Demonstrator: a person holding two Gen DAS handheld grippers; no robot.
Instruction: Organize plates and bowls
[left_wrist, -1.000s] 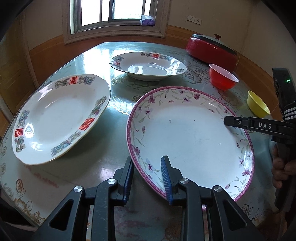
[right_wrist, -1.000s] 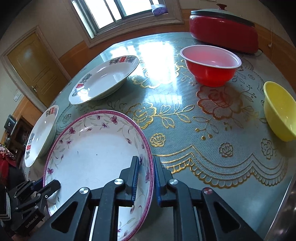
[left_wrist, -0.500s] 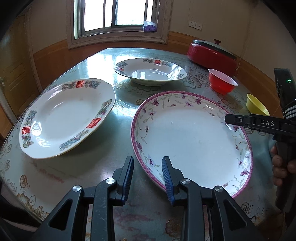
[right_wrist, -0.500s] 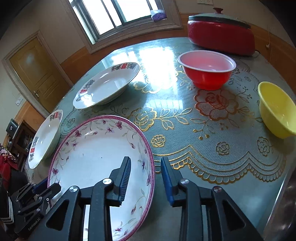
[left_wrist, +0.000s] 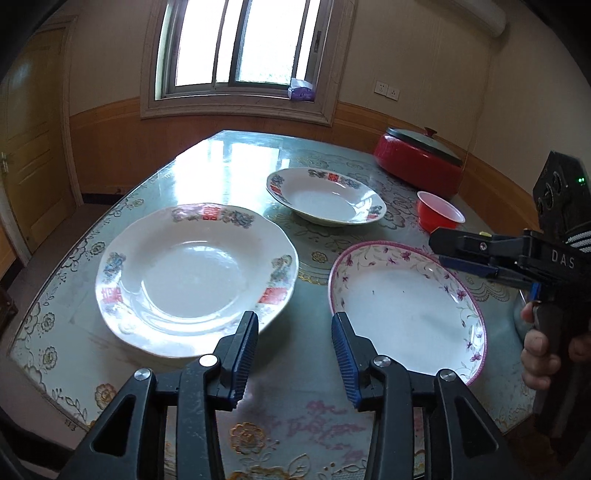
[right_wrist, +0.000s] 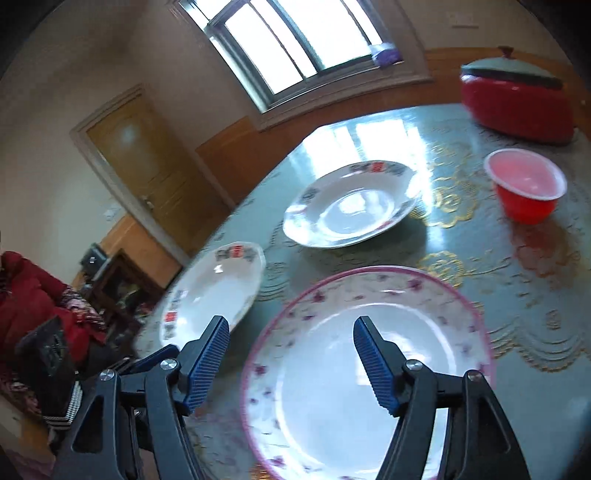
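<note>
A pink-rimmed floral plate (left_wrist: 406, 306) lies flat on the table, at right in the left wrist view and below centre in the right wrist view (right_wrist: 362, 369). A white plate with red characters (left_wrist: 192, 273) lies to its left. A deeper matching plate (left_wrist: 325, 195) sits farther back. My left gripper (left_wrist: 294, 345) is open and empty, above the gap between the two near plates. My right gripper (right_wrist: 291, 350) is open and empty, above the floral plate's left rim; it also shows in the left wrist view (left_wrist: 458, 247).
A red bowl (right_wrist: 524, 184) stands at the back right. A red lidded pot (right_wrist: 517, 103) is behind it. The table (left_wrist: 207, 162) has a patterned cloth under glass. A window and a door lie beyond the table's far edge.
Both grippers let go of the floral plate, opened wide and pulled back and up. The left gripper has shifted left, the right gripper has swung left over the plate.
</note>
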